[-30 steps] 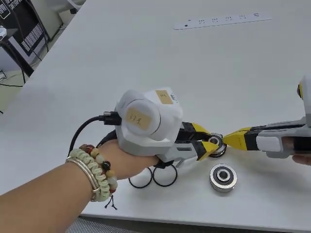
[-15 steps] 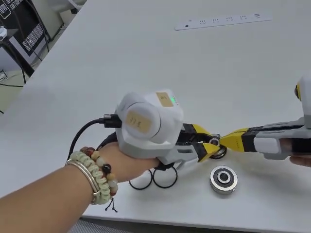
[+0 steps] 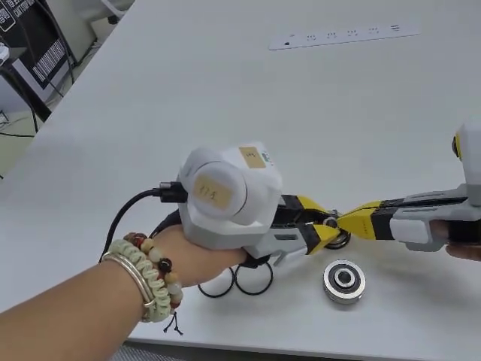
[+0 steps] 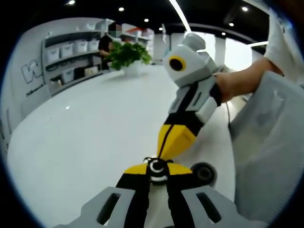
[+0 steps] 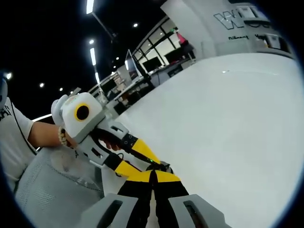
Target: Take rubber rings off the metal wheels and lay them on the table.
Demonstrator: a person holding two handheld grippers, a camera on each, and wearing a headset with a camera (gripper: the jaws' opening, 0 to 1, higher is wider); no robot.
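My left gripper (image 3: 325, 227) is shut on a small metal wheel (image 3: 339, 238), holding it just above the white table (image 3: 225, 98). In the left gripper view the wheel (image 4: 156, 169) sits between the yellow jaws. My right gripper (image 3: 345, 220) comes in from the right, its jaws pressed together at the wheel's rim on the black rubber ring (image 4: 148, 160). In the right gripper view its shut tips (image 5: 153, 175) meet the left gripper (image 5: 124, 142). A second wheel (image 3: 344, 279) lies flat on the table. Two loose rubber rings (image 3: 254, 279) lie below the left hand.
A white power strip (image 3: 343, 34) lies far back on the table. The table's near edge (image 3: 301, 347) runs just below the rings and the loose wheel. A cable (image 3: 124, 214) trails from the left gripper.
The right gripper has moved left onto the held wheel and its jaws have come together at the rim. The left gripper keeps the wheel in nearly the same place.
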